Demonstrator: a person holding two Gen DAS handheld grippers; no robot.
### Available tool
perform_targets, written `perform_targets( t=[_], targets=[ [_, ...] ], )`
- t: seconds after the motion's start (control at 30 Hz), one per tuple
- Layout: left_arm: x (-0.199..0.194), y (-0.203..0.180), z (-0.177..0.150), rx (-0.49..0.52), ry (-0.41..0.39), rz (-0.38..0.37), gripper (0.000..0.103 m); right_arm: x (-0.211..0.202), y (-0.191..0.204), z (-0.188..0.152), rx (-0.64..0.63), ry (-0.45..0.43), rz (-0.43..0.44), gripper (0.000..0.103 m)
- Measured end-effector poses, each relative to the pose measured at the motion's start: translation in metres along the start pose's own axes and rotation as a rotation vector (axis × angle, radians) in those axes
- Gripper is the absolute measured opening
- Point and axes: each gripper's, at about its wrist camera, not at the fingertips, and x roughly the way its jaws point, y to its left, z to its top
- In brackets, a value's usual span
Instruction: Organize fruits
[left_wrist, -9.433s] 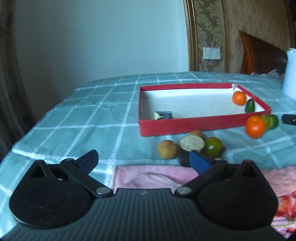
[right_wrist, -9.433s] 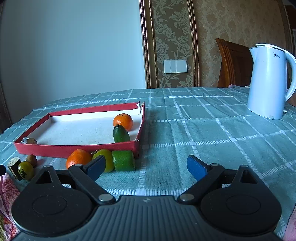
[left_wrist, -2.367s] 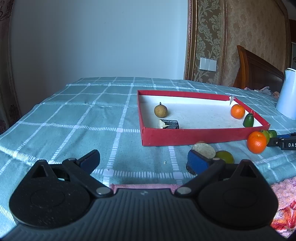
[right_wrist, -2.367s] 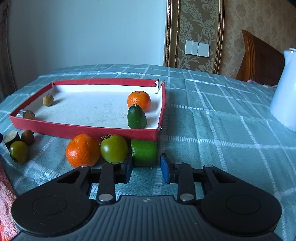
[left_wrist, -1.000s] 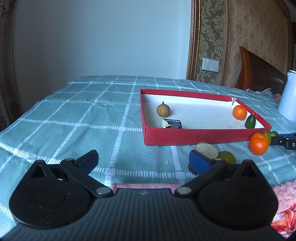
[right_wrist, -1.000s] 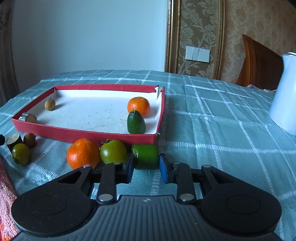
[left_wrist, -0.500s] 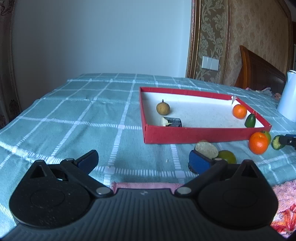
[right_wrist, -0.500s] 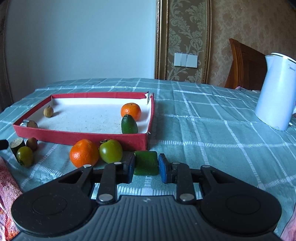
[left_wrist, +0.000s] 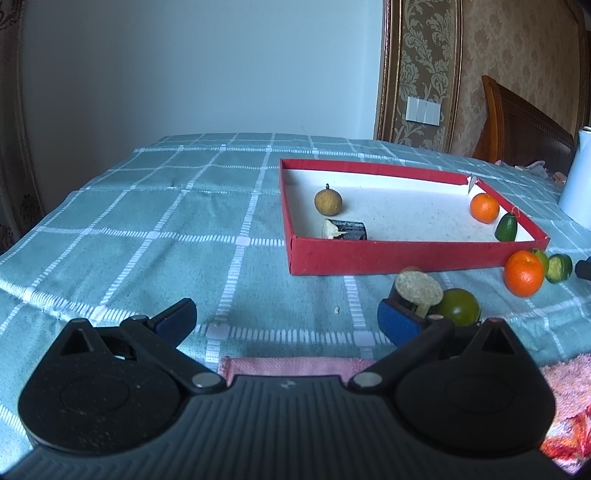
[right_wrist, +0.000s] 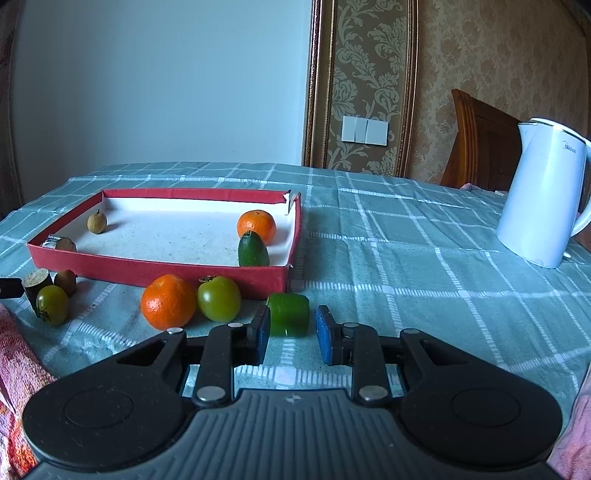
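Right gripper (right_wrist: 290, 334) brackets the green block (right_wrist: 288, 319) with narrowed jaws; a gap shows on its right side, so whether it is clamped cannot be told. Left gripper (left_wrist: 286, 321) is spread wide over the checked tablecloth (left_wrist: 155, 229), nothing between its pads. Only the right wrist view shows the whole white kettle (right_wrist: 541, 195), far right; only the left view shows the dark block (left_wrist: 347, 234) in the red tray (left_wrist: 406, 254) clearly. Bare cloth lies left of the tray and between tray and kettle. Just left of the green block sit a green tomato (right_wrist: 218, 298) and an orange (right_wrist: 168, 302), near the tray's front wall.
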Motion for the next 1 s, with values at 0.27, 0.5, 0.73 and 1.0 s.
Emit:
perform_targets(
  t=[0.27, 0.5, 0.73, 1.0],
  targets=[
    [0.002, 0.001, 0.000, -0.002, 0.012, -0.019, 0.103, -0.007, -0.007, 0.000, 0.008, -0.005, -0.031, 0.026],
    [0.002, 0.001, 0.000, 0.000, 0.014, -0.029, 0.103, -0.012, -0.004, 0.002, -0.009, -0.009, -0.039, 0.026],
    [0.001, 0.002, 0.000, -0.012, 0.008, -0.023, 0.103, -0.006, -0.001, 0.005, -0.029, -0.006, -0.025, 0.026],
    [0.002, 0.004, 0.000, -0.023, 0.013, -0.036, 0.103, 0.001, 0.003, 0.022, -0.038, -0.021, -0.010, 0.026]
  ],
)
